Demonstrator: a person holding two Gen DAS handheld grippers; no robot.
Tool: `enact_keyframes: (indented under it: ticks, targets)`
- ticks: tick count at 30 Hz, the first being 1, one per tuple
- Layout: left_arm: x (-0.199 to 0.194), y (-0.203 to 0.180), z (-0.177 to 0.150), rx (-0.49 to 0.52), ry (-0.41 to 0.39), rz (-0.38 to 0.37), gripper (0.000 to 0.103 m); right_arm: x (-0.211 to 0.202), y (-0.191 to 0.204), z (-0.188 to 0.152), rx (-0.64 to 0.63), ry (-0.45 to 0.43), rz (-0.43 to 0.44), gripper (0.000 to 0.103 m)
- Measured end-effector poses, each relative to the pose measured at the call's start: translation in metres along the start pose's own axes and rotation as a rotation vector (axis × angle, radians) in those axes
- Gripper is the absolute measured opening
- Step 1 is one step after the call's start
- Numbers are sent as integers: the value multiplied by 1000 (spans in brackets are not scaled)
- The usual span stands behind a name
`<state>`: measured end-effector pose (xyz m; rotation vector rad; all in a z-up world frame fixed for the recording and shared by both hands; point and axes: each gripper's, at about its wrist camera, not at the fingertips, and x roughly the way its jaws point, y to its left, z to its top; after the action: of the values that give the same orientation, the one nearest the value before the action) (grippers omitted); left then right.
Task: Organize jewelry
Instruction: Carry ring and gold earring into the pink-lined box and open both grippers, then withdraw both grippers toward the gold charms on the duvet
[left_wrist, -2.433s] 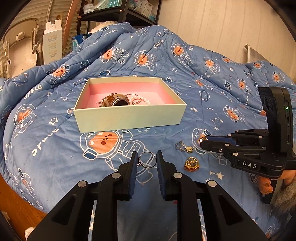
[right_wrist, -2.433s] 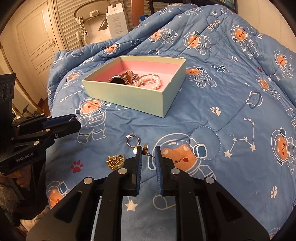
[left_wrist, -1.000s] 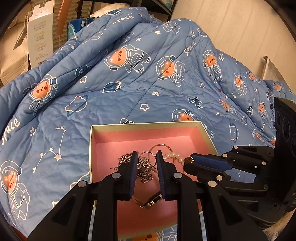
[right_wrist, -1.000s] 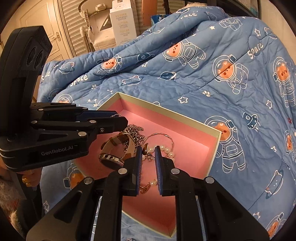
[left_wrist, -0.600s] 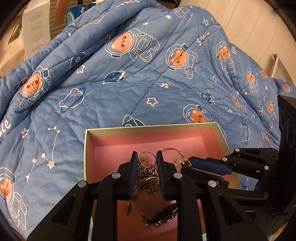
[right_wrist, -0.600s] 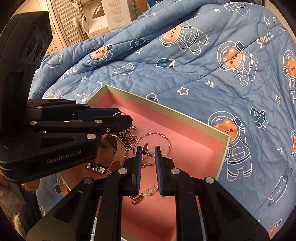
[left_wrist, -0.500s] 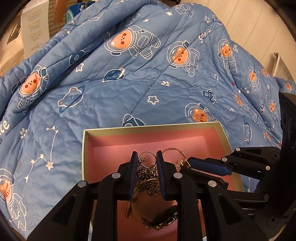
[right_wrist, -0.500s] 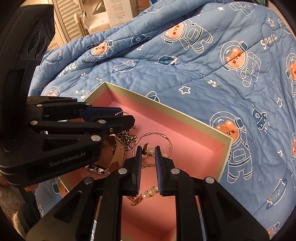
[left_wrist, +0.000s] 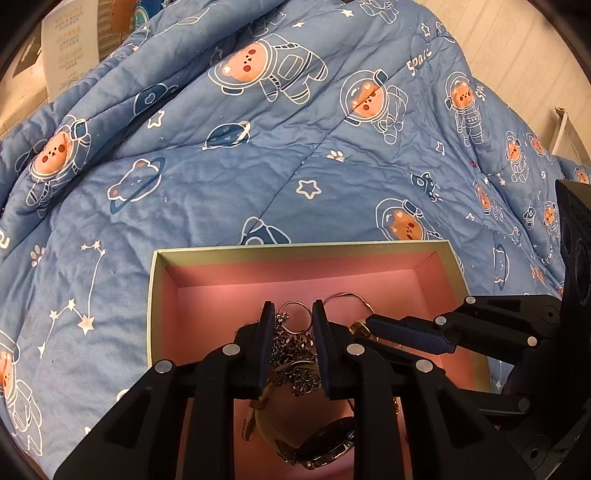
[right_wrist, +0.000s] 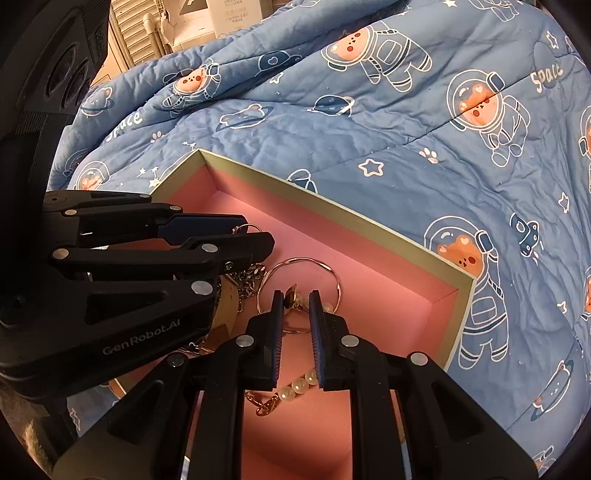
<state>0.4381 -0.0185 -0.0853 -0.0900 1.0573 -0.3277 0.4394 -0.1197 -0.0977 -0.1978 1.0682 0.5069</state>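
While both of our grippers hang over the box (left_wrist: 157, 295), the jewelry sits low in each frame. Our left gripper (left_wrist: 293, 317) pinches a silver ring (left_wrist: 294, 316) between its 2 fingers, just below center of the left view, with a small sparkly piece hanging at the ring's left edge. Our right gripper (right_wrist: 296, 304) is closed on a small gold earring (right_wrist: 290, 293), its rounded gold end poking up between the fingertips at the lower middle of the right view.

The box is pale green outside and pink inside, resting on a blue quilt (left_wrist: 258, 166) printed with astronaut bears. A heap of silver chain (left_wrist: 299, 369) lies under the left fingers.

Only the left view shows the watch (left_wrist: 325, 448), dark-faced with a tan strap, at the bottom center of the frame. Only the right view shows the pearl bracelet (right_wrist: 295, 386) with its gold clasp near the bottom, and the whole of the thin wire hoop (right_wrist: 299, 284) circling the right fingertips; the left view catches just an arc of that hoop (left_wrist: 345, 297). Each view shows the other gripper from the side.
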Motion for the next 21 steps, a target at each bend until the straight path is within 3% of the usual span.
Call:
enact_keyframes:
  ticks: [7, 8, 11, 15, 16, 18, 21]
  targets:
    - [-14, -1, -1, -19, -41, -31, 38, -4, 1, -2, -7, -14, 6, 15]
    - [-17, 0, -1, -25, -51, -34, 43, -5, 1, -3, -8, -17, 8, 18]
    - [-29, 4, -2, -54, -89, -54, 53, -13, 2, -5, -14, -47, -13, 40]
    - [-50, 13, -6, -117, -158, -72, 72, -30, 4, -10, -19, -104, -36, 44]
    - [-56, 15, -9, -134, -180, -71, 76, -36, 5, -12, -20, -122, -43, 48]
    - [-68, 20, -18, -155, -220, -69, 85, -51, 8, -20, -21, -175, -56, 65]
    - [-83, 23, -37, -179, -256, -96, 92, -73, 12, -37, -30, -246, -67, 66]
